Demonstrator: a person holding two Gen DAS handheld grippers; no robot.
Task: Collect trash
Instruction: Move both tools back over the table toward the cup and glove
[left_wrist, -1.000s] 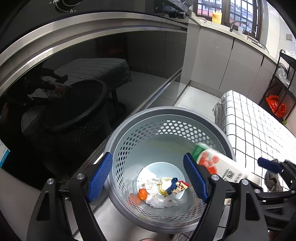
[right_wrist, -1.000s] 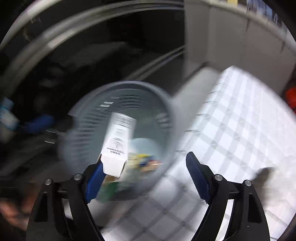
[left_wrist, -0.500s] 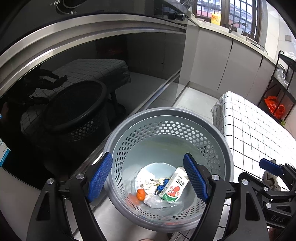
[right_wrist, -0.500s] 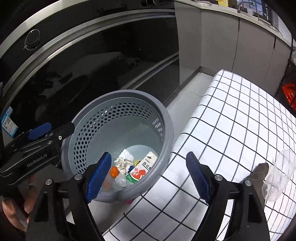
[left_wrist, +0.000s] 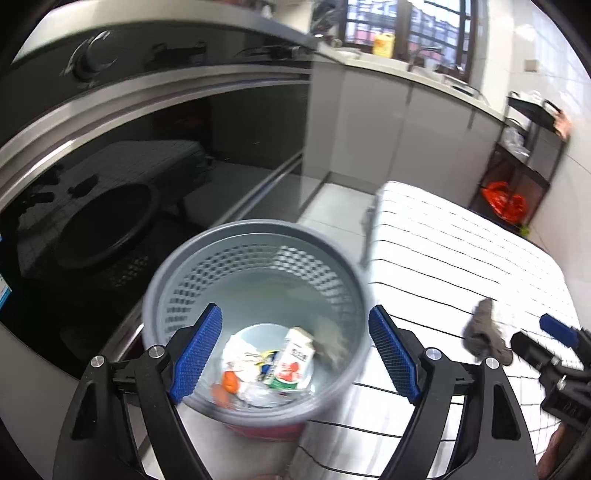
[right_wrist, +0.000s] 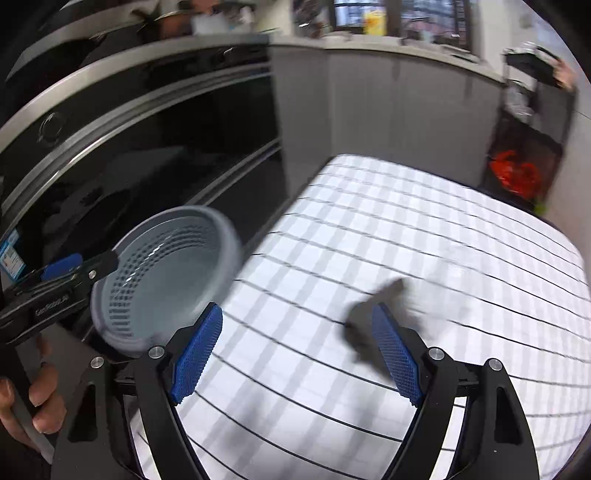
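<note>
Left gripper (left_wrist: 295, 354) open — one basket (left_wrist: 177, 273), one carton (left_wrist: 293, 365), right gripper (right_wrist: 297, 354) open

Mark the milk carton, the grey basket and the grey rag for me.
milk carton (left_wrist: 291, 365): left wrist view, its printed front.
grey basket (left_wrist: 258, 229): left wrist view, far rim.
grey rag (left_wrist: 484, 332): left wrist view, its middle.

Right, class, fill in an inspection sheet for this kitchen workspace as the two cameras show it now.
Surface: checked tablecloth over the table.
Job's things: grey perforated basket beside the table edge, holding a carton, crumpled paper and small scraps.
Clutter: grey crumpled rag lying on the cloth.
Grippers: left gripper open over the basket; right gripper open over the cloth near the rag.
Cables: nothing seen.
Surroundings: black oven front, grey cabinets, rack with an orange bag.
</note>
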